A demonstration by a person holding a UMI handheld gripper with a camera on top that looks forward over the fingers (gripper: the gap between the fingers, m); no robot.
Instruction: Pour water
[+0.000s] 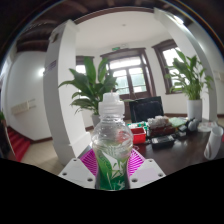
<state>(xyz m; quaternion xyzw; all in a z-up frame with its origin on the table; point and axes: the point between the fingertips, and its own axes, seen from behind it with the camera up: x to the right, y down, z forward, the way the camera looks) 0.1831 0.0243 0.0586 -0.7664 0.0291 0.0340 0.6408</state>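
Nearest the camera, the gripper (112,168) is closing in around a clear water bottle (112,140) w/ a white cap (112,102) and a green label on its lower body. The bottle is standing upright right between the two fingers, filling most of the gap. The pink pads (89,162) are showing at both sides of the bottle body, left one plain, right one only a sliver. Jaws are sitting narrowed to approx the bottle's width; pads are looking like they're touching the plastic on each side, but whether they're really pressing can't be told, since the bottle itself is hiding the contact lines. Also can't tell if the bottle is resting on something or hanging in the grip, as its base is out of sight.

For the step in hand, prob the carry before the pour: keeping the bottle vertical, squeezing gently so thin plastic isn't buckling, and checking the cap, which is looking on, so no water is coming out till it's off.

Just beyond, a dark table (185,150) is running off to the right, w/ a clutter of small items incl. something red (139,127); no clear cup or receiving vessel is standing out there. Farther back, two big leafy plants (92,85) are flanking windows (128,72), w/ a white pillar (58,85) at left.
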